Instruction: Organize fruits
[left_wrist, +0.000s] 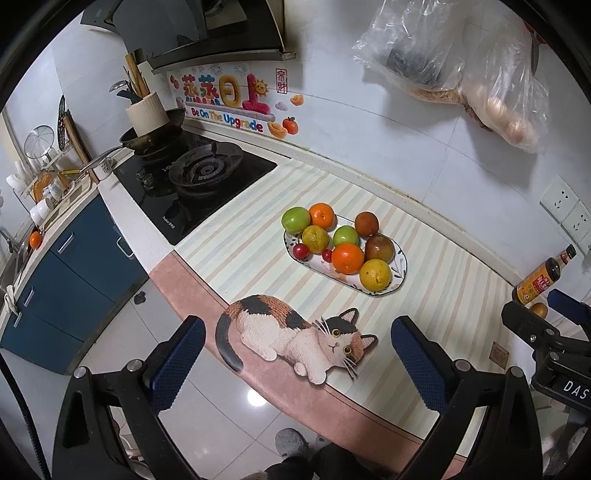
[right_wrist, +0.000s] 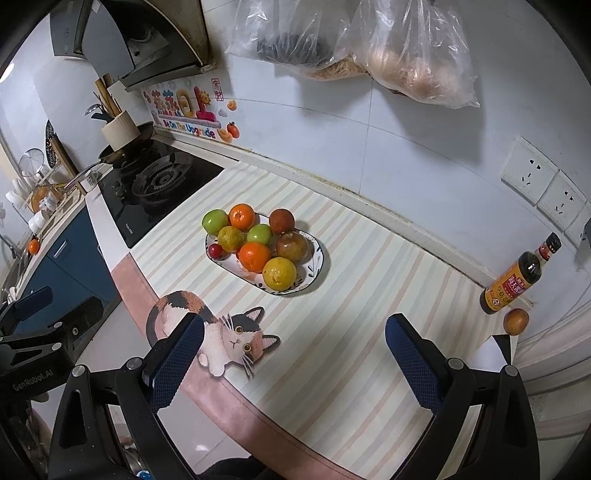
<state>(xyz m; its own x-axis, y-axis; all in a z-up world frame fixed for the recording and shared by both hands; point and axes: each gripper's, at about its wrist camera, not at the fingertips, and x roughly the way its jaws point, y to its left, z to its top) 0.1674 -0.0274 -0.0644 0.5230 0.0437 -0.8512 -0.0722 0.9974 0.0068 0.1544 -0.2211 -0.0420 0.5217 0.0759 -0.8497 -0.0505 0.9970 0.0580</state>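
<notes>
Fruit sits heaped on an oval plate (right_wrist: 317, 258) mid-tabletop, well ahead of both of my grippers. Working left to right: the gas hob (left_wrist: 195, 184) at far left, then the wall sticker reading "Be On The Upgrade" (left_wrist: 225, 118), then the plate, then a printed cat (left_wrist: 295, 336) on the striped mat near my edge.

On the plate I count 2 green apples (right_wrist: 215, 220), 2 oranges (right_wrist: 254, 256), 2 yellow-green citrus (right_wrist: 279, 273), 2 brownish round fruits (right_wrist: 282, 220) and 2 small red ones (right_wrist: 215, 251). These look firm and smooth, fairly light, likely to roll. I would grip each across its widest middle, gently. The small red ones seem softest and easiest to bruise. The pile is tight, so lifting 1 may shift its neighbours.

Further right stands a dark sauce bottle (right_wrist: 517, 277) with a red and yellow label I cannot read, and just beside it a lone small orange fruit (right_wrist: 516, 322) on the tabletop, well apart from the plate.

My left gripper (left_wrist: 297, 354) has its jaws spread wide, holding nothing; my right gripper (right_wrist: 295, 350) likewise. Its body reads "DAS"; the left one's reads "GenRobot.AI".
</notes>
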